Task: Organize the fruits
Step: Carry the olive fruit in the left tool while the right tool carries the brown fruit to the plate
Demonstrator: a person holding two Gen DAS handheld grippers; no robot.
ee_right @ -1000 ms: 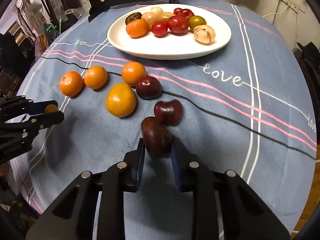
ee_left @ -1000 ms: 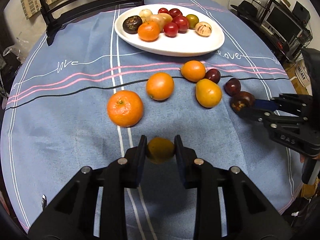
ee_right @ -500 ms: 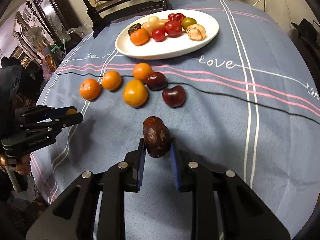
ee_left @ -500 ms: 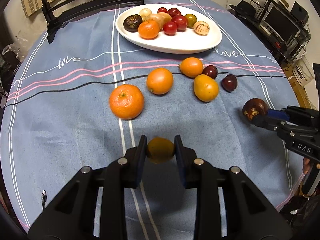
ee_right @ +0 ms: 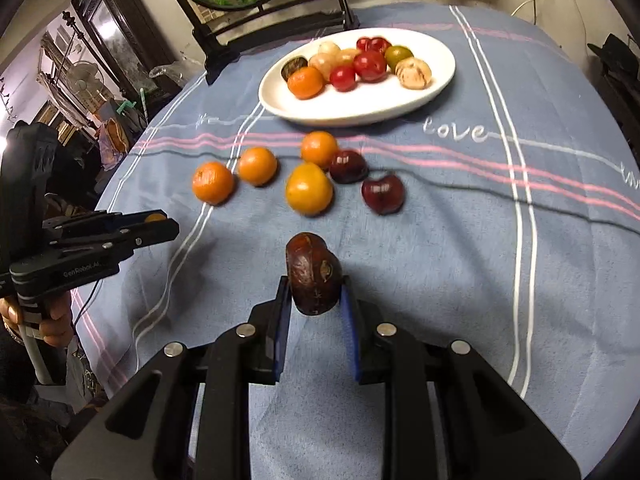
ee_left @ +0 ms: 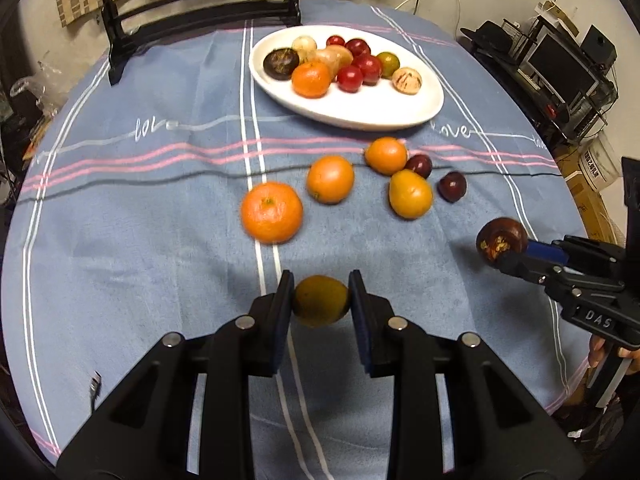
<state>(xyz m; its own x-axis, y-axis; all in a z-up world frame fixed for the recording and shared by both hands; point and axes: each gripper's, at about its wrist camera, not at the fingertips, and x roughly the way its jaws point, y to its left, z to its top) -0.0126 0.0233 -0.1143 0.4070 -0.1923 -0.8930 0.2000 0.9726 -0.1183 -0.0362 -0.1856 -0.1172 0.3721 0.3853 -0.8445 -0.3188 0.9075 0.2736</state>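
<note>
Blue cloth with pink, white and black stripes covers the round tabletop I am working over. At my left, my left gripper is clamped on a small dull yellow-orange fruit, its pads pressing both sides, lifted above the near edge of the tabletop. Beyond it on the cloth, reading left to right, lie a mandarin, a second orange fruit, a third orange fruit, a yellow-orange pear-shaped fruit, and two dark red fruits: one touching the third orange fruit, one just beside the pear shape. Towards the far edge sits a white oval plate, holding a dark purple fruit, an orange one, pale ones, red ones, a green one and a tan one, all crowded along its far half. At the right, my right gripper is closed on a dark brown mangosteen-like fruit, held clear of the cloth near the right edge. A hand grips the left tool's handle in the right wrist view.
</note>
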